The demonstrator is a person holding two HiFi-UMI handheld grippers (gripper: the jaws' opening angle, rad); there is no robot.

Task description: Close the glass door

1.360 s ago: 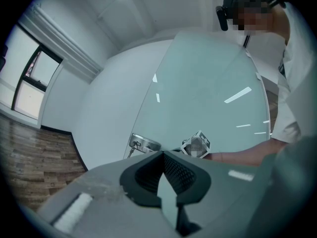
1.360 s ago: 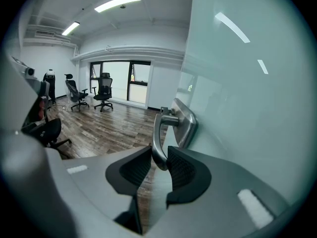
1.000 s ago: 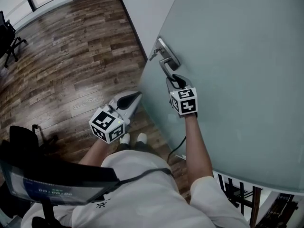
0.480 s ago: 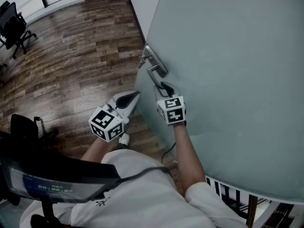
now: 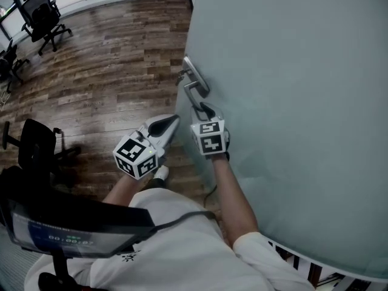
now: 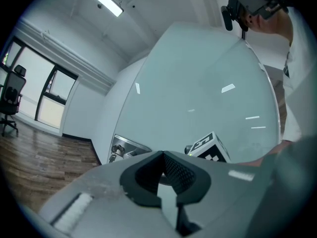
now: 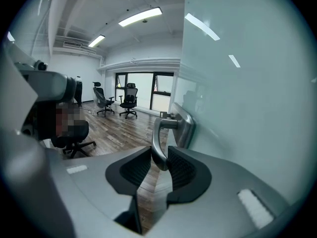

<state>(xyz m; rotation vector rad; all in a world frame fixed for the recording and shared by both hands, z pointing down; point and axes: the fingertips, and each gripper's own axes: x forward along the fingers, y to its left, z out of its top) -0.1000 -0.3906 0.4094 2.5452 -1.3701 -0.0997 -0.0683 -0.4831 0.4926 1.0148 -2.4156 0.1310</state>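
Head view: frosted pale-green glass door (image 5: 291, 102) mid-swing.
Upright pane at right, long axis vertical. Its free edge sits further left over the brown wood floor (image 5: 109, 71) than a second ago, so closing looks under way, unlatched. Curved silver lever handle (image 5: 195, 88) lies along pane, free end toward person; right gripper (image 5: 204, 110) clenched on it, left gripper (image 5: 173, 121) pinched together, empty.

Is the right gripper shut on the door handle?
Yes, shut on it: the right gripper's pads press the handle from both sides.
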